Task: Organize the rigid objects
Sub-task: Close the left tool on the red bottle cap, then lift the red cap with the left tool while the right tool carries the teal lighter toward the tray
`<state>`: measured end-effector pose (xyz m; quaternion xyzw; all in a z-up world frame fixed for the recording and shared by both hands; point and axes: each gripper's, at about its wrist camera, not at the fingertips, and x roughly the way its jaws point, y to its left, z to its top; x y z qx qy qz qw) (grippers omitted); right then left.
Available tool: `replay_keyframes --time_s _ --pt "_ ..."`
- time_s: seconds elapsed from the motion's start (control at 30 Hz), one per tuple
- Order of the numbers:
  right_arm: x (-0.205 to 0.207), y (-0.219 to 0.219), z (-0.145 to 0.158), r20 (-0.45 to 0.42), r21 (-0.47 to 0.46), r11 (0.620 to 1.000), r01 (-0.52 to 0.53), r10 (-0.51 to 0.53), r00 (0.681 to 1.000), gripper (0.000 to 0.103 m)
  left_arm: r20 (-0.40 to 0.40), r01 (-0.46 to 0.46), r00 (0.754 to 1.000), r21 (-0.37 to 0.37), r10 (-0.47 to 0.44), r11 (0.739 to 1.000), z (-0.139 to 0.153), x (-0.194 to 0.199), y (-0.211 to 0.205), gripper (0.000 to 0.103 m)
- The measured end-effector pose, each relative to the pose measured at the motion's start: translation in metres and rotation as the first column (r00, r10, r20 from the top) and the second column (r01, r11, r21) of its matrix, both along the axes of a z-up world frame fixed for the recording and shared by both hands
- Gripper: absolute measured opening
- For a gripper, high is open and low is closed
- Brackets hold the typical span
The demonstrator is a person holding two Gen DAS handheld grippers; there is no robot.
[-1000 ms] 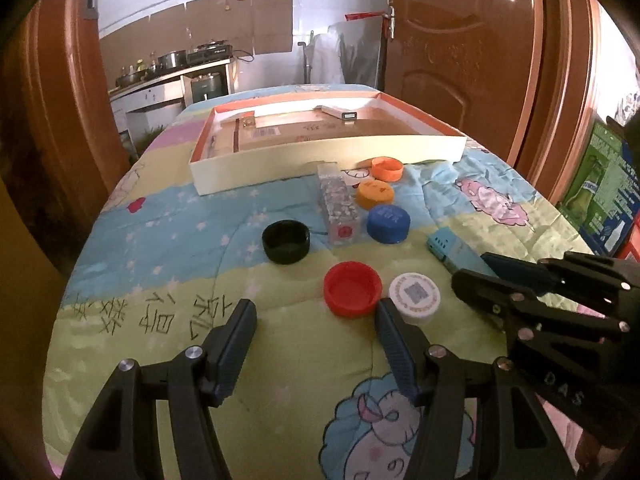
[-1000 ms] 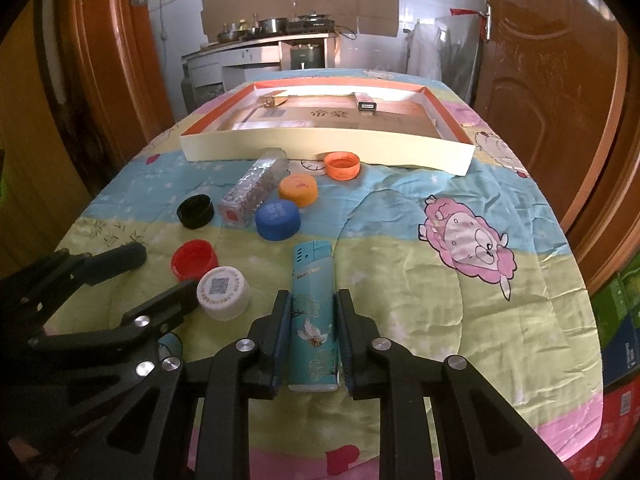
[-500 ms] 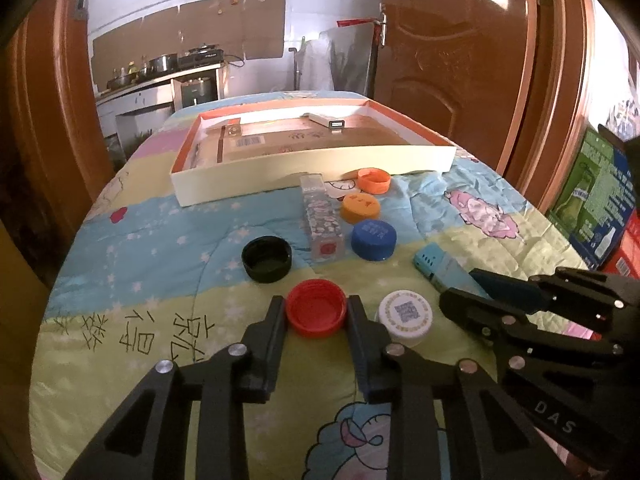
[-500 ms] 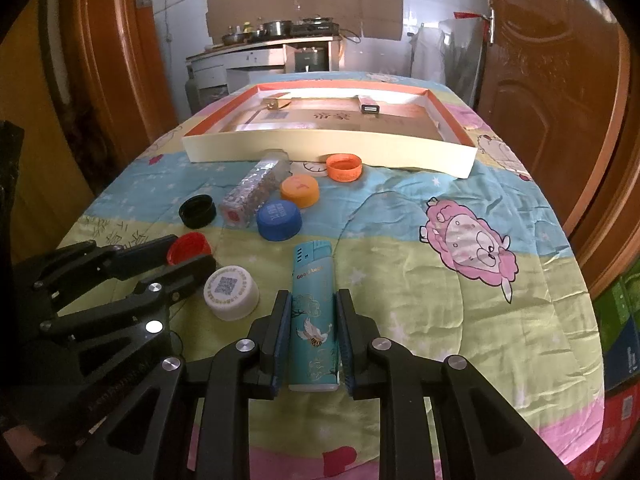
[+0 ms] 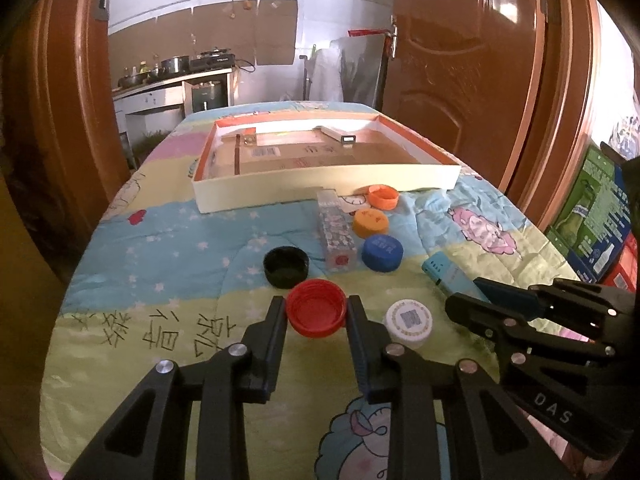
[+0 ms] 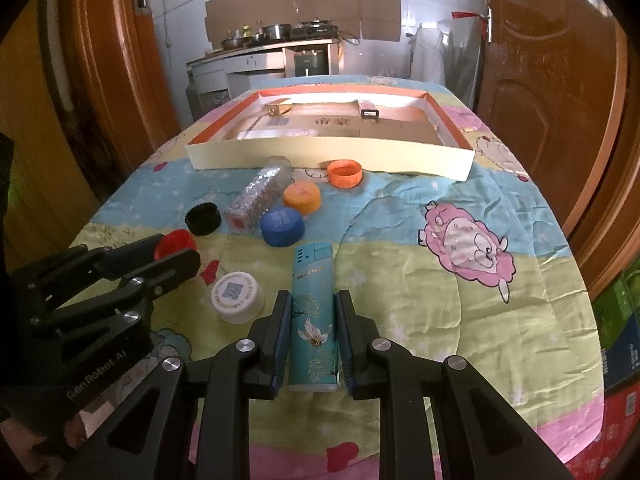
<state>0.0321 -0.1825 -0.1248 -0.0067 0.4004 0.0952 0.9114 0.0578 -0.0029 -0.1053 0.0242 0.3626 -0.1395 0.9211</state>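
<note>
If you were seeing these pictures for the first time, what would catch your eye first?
Two grips at once: the left hand-held gripper pinches a red cap, while the right hand-held gripper clamps a teal lighter. Beyond them, loose caps lie before a shallow box on the cartoon bedspread.

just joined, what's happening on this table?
A person works two handheld grippers over a quilt-covered table. The left gripper has just closed on the red cap; the right gripper is clamped on the teal lighter. Other caps and a clear tube lie loose before the shallow box.
</note>
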Motion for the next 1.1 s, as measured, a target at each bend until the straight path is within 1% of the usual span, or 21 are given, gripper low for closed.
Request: replay_keyframes --time_s 0.27,0.5,0.83,1.1 --pt "-0.002 0.002 0.014 0.024 -0.003 1.000 0.003 -0.003 1.000 0.022 0.017 -0.011 1.000 -0.003 0.011 1.000 0.012 -0.002 0.004 0.030" --pt "0.001 -0.002 0.027 0.043 -0.006 1.000 0.009 -0.009 0.999 0.022 0.042 -0.019 0.999 0.002 0.019 1.000 0.029 0.002 0.008 0.030" --pt "0.015 -0.009 0.048 0.077 -0.011 1.000 0.012 -0.011 0.997 0.022 0.085 -0.026 0.996 0.042 0.022 0.999 0.053 0.017 0.000 0.030" --pt "0.025 -0.016 0.061 0.099 -0.009 1.000 0.016 -0.015 0.995 0.022 0.102 -0.037 0.994 0.055 0.031 0.998 0.066 0.030 -0.008 0.030"
